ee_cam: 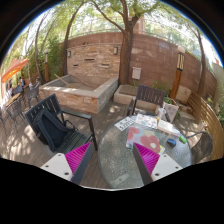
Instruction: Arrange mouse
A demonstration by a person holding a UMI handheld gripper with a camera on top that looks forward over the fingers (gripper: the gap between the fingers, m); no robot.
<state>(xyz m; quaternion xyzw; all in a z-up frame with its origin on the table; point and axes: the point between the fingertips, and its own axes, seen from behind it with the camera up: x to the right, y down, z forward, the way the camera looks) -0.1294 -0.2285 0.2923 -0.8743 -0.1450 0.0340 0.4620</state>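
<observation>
Mouse: we could not pick it out for certain among the small items [165, 132] on the round glass surface [120, 160], at about one o'clock beyond our fingers [108, 160]. Our fingers stood wide apart and held nothing.

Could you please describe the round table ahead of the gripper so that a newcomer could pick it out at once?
Start from the long brick wall at the back of the patio, then come forward past the raised brick planter. Just beyond the open gripper stands the round glass table, the only see-through surface, with papers on it.
</observation>
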